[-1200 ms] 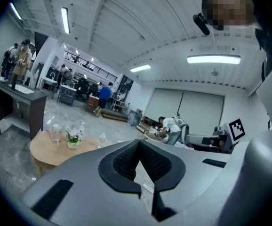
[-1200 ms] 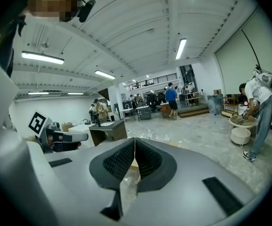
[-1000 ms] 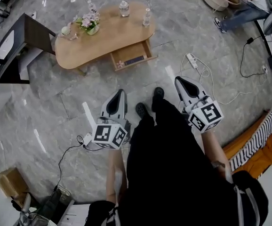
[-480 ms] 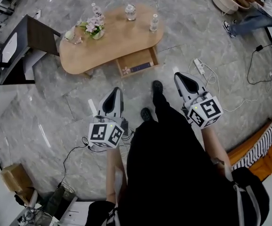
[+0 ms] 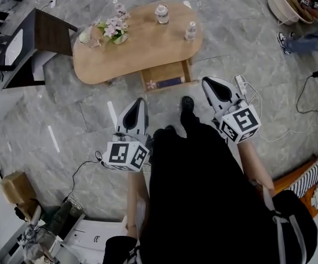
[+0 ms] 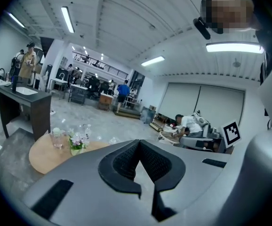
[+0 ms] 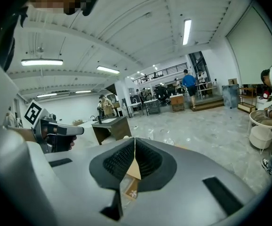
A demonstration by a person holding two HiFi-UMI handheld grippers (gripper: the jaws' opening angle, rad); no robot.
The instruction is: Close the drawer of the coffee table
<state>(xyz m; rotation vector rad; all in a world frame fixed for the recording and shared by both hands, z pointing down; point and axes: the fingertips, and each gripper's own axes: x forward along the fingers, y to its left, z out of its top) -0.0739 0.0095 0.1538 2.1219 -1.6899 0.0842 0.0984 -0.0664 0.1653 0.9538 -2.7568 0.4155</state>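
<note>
From the head view, the coffee table (image 5: pixel 137 48) stands on the grey stone floor with its drawer (image 5: pixel 167 77) pulled out on the near side (a dark item lies inside). The left hand-held gripper (image 5: pixel 141 101) and the right hand-held gripper (image 5: pixel 207 83) both point toward it, and neither touches it.

In the left gripper view, the left hand-held gripper (image 6: pixel 138 144) is clenched on nothing, with flowers (image 6: pixel 77 141) on the tabletop beyond.

In the right gripper view, the right hand-held gripper (image 7: pixel 134 142) is likewise clenched and empty.

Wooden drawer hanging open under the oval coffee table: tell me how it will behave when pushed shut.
The light wooden drawer looks rigid, so it probably slides in straight. It holds only a few flat items, so it is likely light. A hard shove might rock the clear plastic bottles on the oval wooden table.
</note>
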